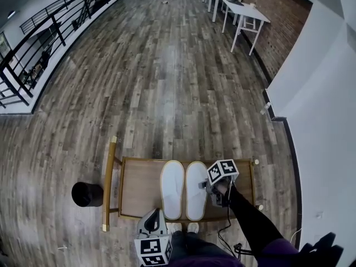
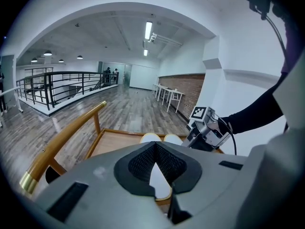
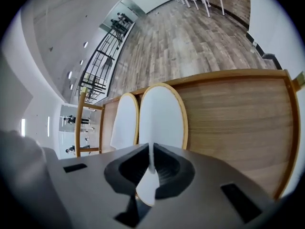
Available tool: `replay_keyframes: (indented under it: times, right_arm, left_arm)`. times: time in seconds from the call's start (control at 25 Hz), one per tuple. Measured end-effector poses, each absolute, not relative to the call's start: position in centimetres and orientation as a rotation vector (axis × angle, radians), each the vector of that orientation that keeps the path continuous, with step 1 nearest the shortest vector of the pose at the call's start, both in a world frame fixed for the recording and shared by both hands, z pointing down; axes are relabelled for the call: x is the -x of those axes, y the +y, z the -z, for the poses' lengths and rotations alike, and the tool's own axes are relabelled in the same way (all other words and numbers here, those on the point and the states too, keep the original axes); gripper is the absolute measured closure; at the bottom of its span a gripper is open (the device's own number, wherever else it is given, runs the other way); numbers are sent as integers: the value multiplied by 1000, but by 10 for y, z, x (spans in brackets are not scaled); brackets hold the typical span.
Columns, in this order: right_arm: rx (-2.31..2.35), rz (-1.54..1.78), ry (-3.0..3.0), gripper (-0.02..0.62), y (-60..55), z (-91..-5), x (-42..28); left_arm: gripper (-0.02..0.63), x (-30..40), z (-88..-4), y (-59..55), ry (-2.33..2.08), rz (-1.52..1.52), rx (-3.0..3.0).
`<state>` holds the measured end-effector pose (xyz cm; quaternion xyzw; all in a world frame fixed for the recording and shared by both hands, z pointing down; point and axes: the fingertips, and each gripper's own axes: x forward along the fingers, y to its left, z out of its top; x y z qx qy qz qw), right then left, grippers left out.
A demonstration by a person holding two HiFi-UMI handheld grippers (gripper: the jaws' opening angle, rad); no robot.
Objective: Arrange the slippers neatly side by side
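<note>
Slippers [image 1: 172, 189]: side by side on wooden bench [image 1: 136, 188], lower centre | right gripper [image 3: 150, 163]: clamped on heel edge of right slipper [image 3: 161, 113] | left gripper [image 2: 153, 151]: jaws together, holding nothing | advice: shift little, keep heels level, then release softly.

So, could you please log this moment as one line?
right hand-held gripper: shut on right slipper | left hand-held gripper: shut, empty | left slipper: alongside, on wooden bench
</note>
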<state>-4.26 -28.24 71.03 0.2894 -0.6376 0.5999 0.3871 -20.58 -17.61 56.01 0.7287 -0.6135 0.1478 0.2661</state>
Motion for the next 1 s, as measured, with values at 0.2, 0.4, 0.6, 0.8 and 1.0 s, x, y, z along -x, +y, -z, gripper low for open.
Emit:
replay_keyframes:
  times: [0.2, 0.4, 0.6, 0.8, 1.0]
  right_arm:
    - [-741, -1508, -1613, 578, -282, -715, 44]
    - [-734, -1491, -1612, 578, -282, -717, 45]
    - [-722, -1455, -1624, 578, -284, -717, 47]
    - [-704, -1510, -1644, 577, -283, -715, 50]
    - [-670, -1470, -1667, 549, -283, -711, 51]
  left_arm:
    - [606, 210, -560, -176, -1659, -398, -1965]
    - [606, 213, -561, -175, -1659, -400, -1961]
    - [606, 214, -562, -178, -1652, -402, -1963]
    - [606, 212, -562, -181, -1643, -400, -1972]
    - [606, 210, -562, -183, -1637, -402, -1978]
